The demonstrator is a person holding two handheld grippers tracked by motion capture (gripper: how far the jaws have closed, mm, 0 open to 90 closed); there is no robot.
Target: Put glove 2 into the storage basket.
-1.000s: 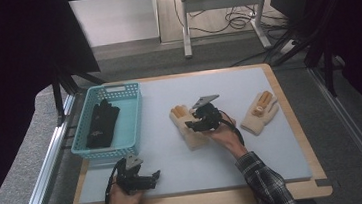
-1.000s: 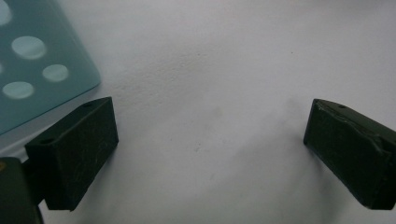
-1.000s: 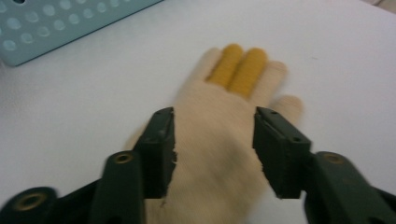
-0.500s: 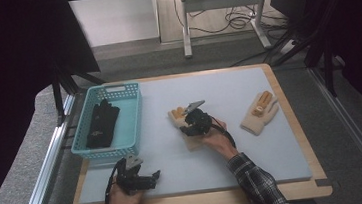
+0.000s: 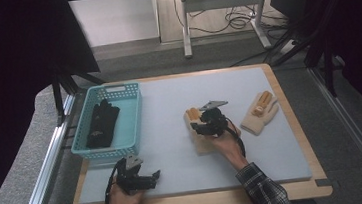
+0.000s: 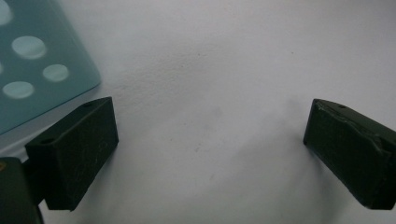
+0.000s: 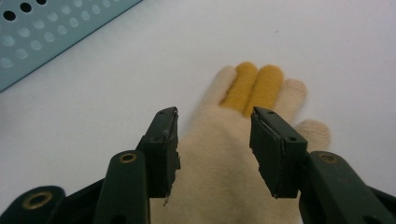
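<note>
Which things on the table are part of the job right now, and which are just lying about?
In the job: right gripper, jaws apart and just opening above the cream glove; second cream glove; blue basket with black gloves inside.

Lying about: left gripper, open over bare mat; metal stand and cables behind the table.

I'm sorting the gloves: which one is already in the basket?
The black glove, lying inside the teal basket; both cream gloves, and, lie on the mat.
</note>
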